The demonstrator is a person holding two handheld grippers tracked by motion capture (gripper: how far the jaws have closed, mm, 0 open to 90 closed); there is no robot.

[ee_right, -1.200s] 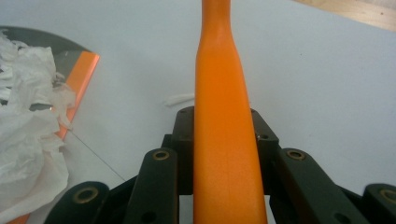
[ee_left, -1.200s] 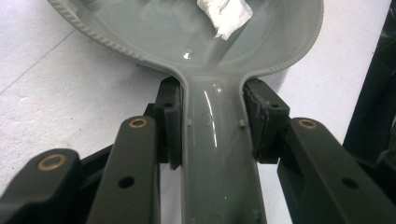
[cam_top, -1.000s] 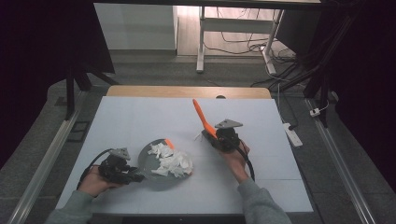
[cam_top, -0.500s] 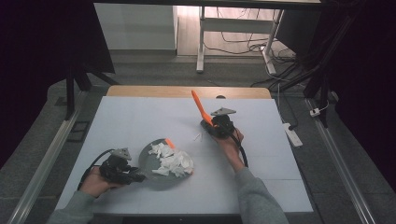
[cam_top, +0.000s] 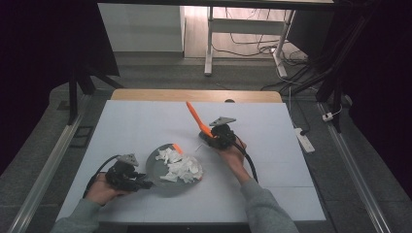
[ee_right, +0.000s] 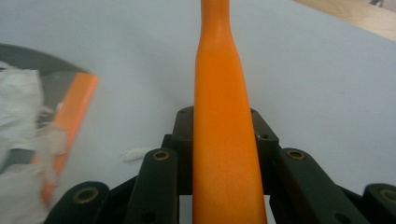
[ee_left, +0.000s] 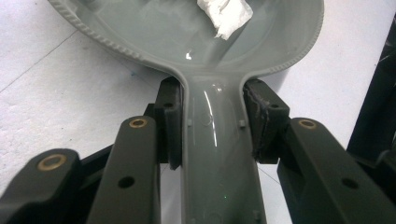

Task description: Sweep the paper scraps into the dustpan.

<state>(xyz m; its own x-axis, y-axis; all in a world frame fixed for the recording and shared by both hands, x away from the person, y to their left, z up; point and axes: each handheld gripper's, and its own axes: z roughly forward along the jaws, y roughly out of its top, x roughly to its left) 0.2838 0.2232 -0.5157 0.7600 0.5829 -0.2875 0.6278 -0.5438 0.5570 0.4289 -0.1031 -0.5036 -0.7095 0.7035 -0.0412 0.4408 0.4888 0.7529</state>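
A grey dustpan (cam_top: 163, 179) lies flat on the white table, holding a heap of torn white paper scraps (cam_top: 180, 167). An orange strip (cam_top: 177, 147) runs along its far rim. My left gripper (cam_top: 145, 184) is shut on the dustpan's handle (ee_left: 217, 154), one jaw on each side. A white scrap (ee_left: 224, 14) lies in the pan (ee_left: 154, 32) ahead. My right gripper (cam_top: 210, 136) is shut on a long orange tool handle (cam_top: 197, 116) that slants up and away. The handle (ee_right: 223, 116) runs between the right gripper's (ee_right: 223, 128) jaws, with the pan's orange strip (ee_right: 70, 116) off to the left.
One small white scrap (ee_right: 135, 153) lies on the table (cam_top: 291, 170) between the pan and my right gripper. A wooden strip (cam_top: 194, 94) marks the table's far edge. A power strip (cam_top: 303, 140) lies on the floor to the right.
My right gripper carried the orange tool away from the dustpan, farther up the table, then a little to the left. The left gripper and the dustpan stayed in place.
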